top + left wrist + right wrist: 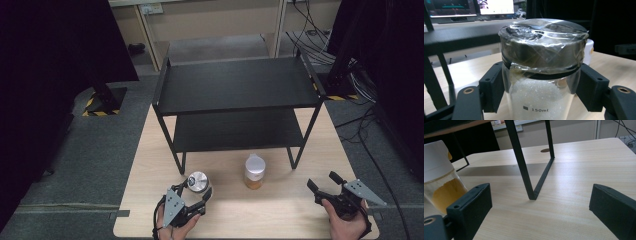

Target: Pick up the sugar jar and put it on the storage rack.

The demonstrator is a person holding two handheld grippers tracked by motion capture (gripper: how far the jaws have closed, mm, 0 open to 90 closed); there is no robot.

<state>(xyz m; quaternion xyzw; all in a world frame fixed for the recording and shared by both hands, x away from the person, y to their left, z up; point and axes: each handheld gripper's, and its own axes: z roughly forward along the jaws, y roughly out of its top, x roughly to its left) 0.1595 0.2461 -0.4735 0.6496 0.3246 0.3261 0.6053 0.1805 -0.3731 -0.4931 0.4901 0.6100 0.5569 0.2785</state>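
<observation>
A glass jar point(198, 180) with a silver lid stands near the table's front left. In the left gripper view this jar point(541, 50) holds white granules, is marked 150ml, and has clear film over its metal lid. My left gripper point(196, 189) point(540, 85) is shut on it, one pad against each side of the glass below the lid. A second jar point(254, 172) point(441, 182) with a white lid and yellow powder stands at the table's middle. My right gripper point(322, 180) point(541, 188) is open at the front right, nothing between its jaws.
A black two-shelf rack point(235, 85) stands on the back half of the light wood table point(280, 215); one of its legs point(524, 170) is straight ahead of my right gripper. Cables lie on the floor at the right.
</observation>
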